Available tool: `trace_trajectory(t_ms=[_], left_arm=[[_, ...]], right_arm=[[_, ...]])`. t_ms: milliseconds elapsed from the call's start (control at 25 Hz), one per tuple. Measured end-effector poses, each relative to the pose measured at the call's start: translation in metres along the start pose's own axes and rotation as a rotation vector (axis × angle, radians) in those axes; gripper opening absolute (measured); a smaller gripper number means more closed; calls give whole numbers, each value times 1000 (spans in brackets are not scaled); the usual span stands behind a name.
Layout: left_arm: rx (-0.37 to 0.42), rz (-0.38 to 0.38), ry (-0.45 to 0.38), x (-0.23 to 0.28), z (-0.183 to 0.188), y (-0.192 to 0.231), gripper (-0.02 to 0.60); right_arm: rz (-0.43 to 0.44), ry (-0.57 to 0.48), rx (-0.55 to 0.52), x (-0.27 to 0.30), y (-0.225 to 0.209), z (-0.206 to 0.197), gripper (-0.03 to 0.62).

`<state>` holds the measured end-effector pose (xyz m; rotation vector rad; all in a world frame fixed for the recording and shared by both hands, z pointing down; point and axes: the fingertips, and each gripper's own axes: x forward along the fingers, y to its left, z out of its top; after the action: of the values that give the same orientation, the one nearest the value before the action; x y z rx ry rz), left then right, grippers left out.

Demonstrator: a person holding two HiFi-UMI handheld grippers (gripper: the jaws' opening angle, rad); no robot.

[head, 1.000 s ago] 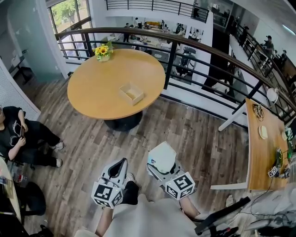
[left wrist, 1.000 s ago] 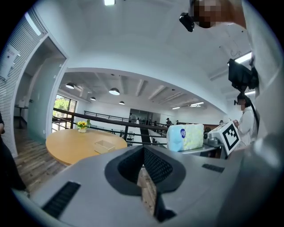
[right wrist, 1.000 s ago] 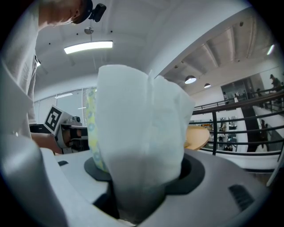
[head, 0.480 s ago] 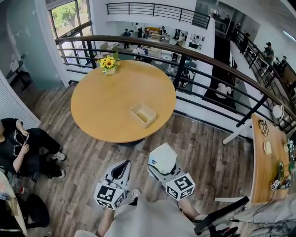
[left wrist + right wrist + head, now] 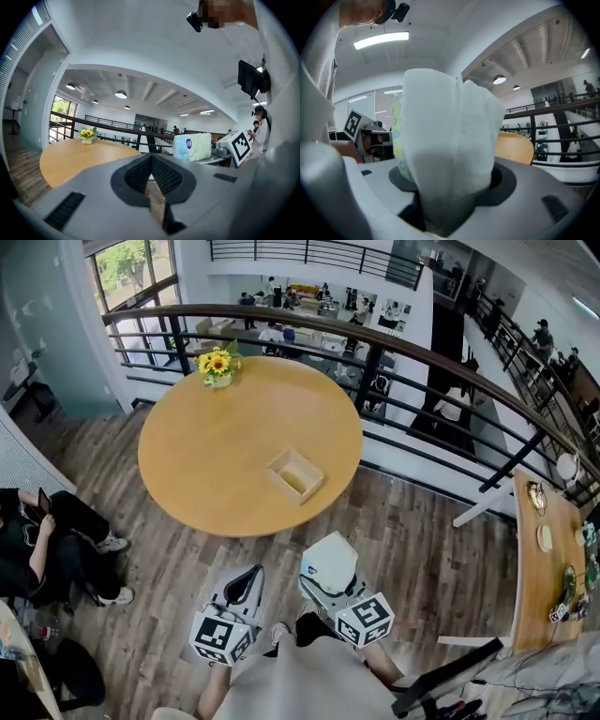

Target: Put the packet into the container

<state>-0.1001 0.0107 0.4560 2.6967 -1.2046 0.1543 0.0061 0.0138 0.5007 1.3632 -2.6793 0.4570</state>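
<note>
A round wooden table (image 5: pixel 216 456) fills the upper centre, standing on a plank floor (image 5: pixel 403 531) with a curved railing (image 5: pixel 394 343) behind it. The open container (image 5: pixel 294 475) sits near the table's lower right rim. At lower centre my right gripper (image 5: pixel 325 579) is clamped on the white packet (image 5: pixel 329 562). My left gripper (image 5: pixel 246 579) beside it is closed on nothing. Since a second ago, table and container have slid lower in the frame.

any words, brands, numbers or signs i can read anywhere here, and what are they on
No text here can be read.
packet: a round blue logo, too blurred to read.
left marker cube: black and white squares only, no letters or numbers.
right marker cube: the same kind of pattern, no letters or numbers.
</note>
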Motion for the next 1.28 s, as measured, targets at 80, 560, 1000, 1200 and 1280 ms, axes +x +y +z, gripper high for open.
trace_trajectory(t_ms=[80,560,1000,1200,1280], left_arm=[[-8,0,11,5,-4,3,5],[1,21,17,80,14,49,5],[40,31,14,166,57,86,5],[45,65,9,193,72,110,5],[47,85,6,200,76,121,5]], right_arm=[[-4,9,10,4,-6,-3,302],[21,-9,16,66,-66,23,302],[38,-35,15,118,-134,68,302],[58,-39,15,145,-159,87,302],[65,-39,11,155,-168,92,302]])
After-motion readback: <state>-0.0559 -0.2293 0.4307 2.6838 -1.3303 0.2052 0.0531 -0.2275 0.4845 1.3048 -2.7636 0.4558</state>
